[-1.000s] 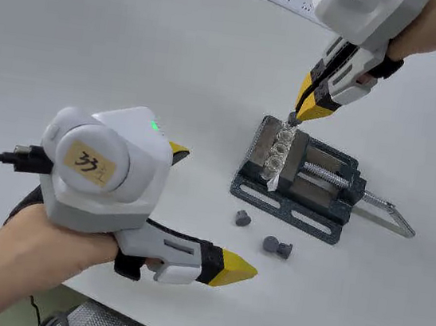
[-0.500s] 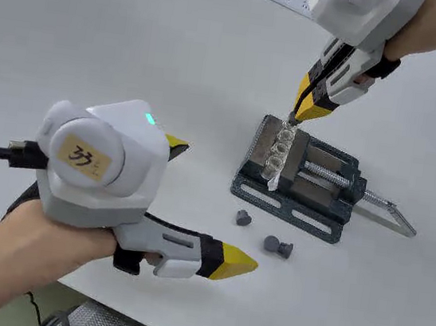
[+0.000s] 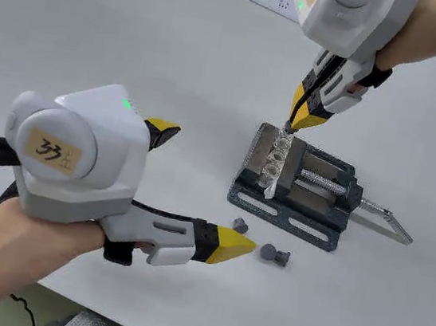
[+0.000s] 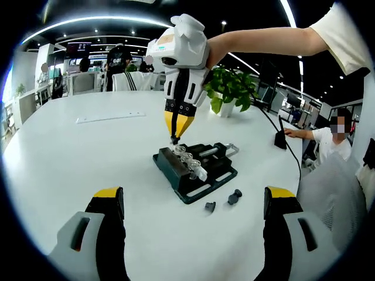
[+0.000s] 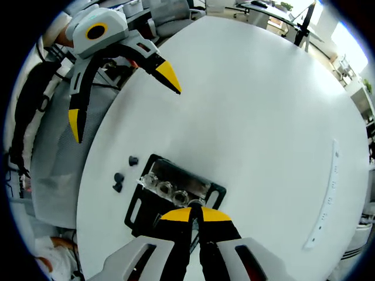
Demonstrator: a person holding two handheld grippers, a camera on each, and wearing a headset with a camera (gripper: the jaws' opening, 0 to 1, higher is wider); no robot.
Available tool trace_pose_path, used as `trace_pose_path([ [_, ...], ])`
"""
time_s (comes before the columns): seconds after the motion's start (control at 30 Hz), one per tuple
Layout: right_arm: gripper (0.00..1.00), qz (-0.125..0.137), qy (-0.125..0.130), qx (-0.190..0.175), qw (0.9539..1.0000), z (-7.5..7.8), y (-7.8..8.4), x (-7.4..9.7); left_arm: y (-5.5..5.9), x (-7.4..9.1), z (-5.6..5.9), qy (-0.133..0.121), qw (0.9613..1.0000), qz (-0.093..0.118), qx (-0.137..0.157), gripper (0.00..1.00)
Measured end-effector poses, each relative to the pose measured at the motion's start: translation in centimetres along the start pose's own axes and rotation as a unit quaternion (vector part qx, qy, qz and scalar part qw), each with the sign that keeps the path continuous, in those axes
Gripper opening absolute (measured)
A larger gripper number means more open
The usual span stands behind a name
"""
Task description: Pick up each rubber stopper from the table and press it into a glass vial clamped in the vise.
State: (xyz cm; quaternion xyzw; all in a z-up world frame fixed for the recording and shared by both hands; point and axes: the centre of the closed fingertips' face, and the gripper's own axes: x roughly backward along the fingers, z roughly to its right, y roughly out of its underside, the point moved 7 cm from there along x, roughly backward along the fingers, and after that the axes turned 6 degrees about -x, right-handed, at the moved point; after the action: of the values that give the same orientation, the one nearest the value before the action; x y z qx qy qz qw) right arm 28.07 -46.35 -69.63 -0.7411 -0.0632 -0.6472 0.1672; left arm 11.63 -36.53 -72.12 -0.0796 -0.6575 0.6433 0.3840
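- Head view: a paper label reading "33" sits on the white, yellow-tipped left gripper (image 3: 215,188), which is held low with its fingers spread wide. Loose grey rubber stoppers (image 3: 239,225) lie on the white bench (image 3: 138,40) beside the dark metal vise (image 3: 319,217).
- Left gripper view: the right gripper (image 4: 174,139) points down, pinching a small dark stopper (image 4: 174,141) over the end clear glass vial (image 4: 179,150).
- Right gripper view: its fingers are pressed together.

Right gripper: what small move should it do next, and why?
Probably press straight down a little. The right gripper has its jaws shut on what looks like a small dark stopper, right above the end vial of the row clamped in the vise. The stopper does not look seated yet.
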Motion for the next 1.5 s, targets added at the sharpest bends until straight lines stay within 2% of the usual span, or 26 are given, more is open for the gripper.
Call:
trace_pose_path([
  [0.23, 0.0, -0.001, 0.0, -0.002, 1.0, 0.4, 0.2, 0.0, 0.3, 0.2, 0.0, -0.001, 1.0, -0.003, 0.006, 0.99],
  [0.5, 0.0, 0.002, -0.004, -0.005, 1.0, -0.1, 0.3, 0.0, 0.3, 0.0, 0.0, -0.002, 0.9999, -0.002, 0.012, 0.98],
  [0.83, 0.0, 0.018, -0.005, -0.012, 0.9997, -0.4, 0.4, -0.1, 0.2, 0.1, -0.3, -0.006, 0.9999, 0.001, 0.012, 0.98],
  [0.87, 0.0, 0.029, -0.003, -0.023, 0.9993, -0.3, 0.5, -0.1, 0.3, 0.1, -0.4, -0.006, 0.9999, 0.001, 0.013, 0.98],
  [0.97, 0.0, 0.036, 0.004, -0.018, 0.9992, -0.6, 0.7, -0.1, 0.3, 0.2, -0.6, -0.009, 0.9998, 0.003, 0.016, 0.98],
  [1.2, 0.0, 0.018, 0.006, -0.009, 0.9998, -0.6, 0.3, -0.1, 0.1, 0.1, -0.5, -0.009, 0.9999, 0.004, 0.013, 0.98],
  [1.37, 0.0, 0.026, 0.005, -0.016, 0.9995, -0.4, 0.5, -0.1, 0.0, 0.1, -0.5, -0.01, 0.9998, 0.005, 0.016, 0.98],
  [1.5, 0.0, 0.022, 0.007, -0.014, 0.9996, -0.2, 0.4, -0.2, 0.2, 0.1, -0.5, -0.01, 0.9998, 0.004, 0.017, 0.98],
])
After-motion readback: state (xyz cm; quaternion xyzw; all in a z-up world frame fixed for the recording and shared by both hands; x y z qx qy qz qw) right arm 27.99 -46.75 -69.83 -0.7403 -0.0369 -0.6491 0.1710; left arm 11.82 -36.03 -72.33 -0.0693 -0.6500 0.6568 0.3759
